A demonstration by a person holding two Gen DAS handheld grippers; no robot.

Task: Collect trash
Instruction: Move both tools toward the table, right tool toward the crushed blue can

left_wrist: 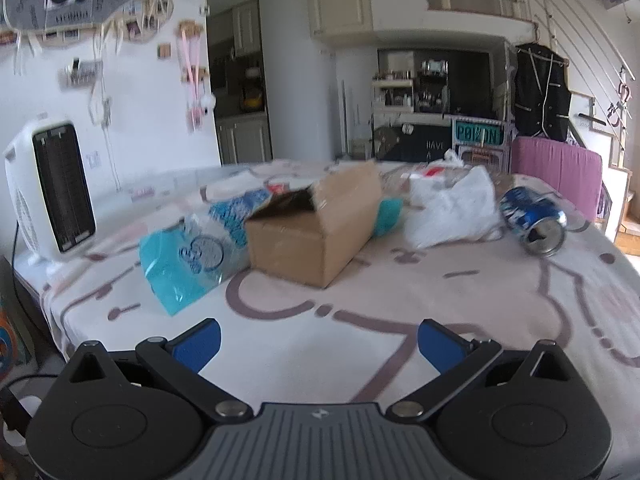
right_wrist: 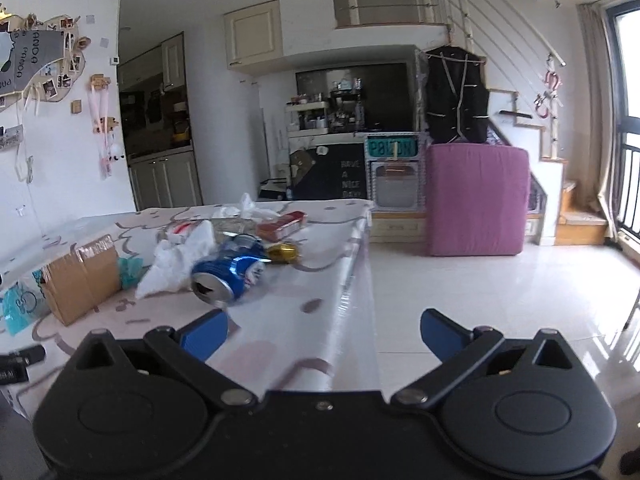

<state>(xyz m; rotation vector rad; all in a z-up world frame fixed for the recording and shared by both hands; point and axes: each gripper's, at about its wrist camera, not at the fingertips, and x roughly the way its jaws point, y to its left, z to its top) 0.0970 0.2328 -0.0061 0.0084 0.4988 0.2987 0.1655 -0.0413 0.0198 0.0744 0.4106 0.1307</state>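
A crushed blue can point(right_wrist: 230, 276) lies on its side on the patterned table point(right_wrist: 320, 264), touching a crumpled white bag point(right_wrist: 176, 260); beyond sit a gold wrapper point(right_wrist: 283, 252) and a cardboard box point(left_wrist: 316, 228) beside a blue plastic packet point(left_wrist: 188, 260). The left gripper point(left_wrist: 319, 342) and right gripper point(right_wrist: 324, 334) hover wide apart, empty.

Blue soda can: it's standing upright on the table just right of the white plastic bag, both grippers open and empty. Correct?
Not quite. The blue soda can lies on its side, its opened top facing the camera, as the right wrist view shows. The rest holds: it sits just right of the white plastic bag on the table, and the left gripper and right gripper are open and empty.
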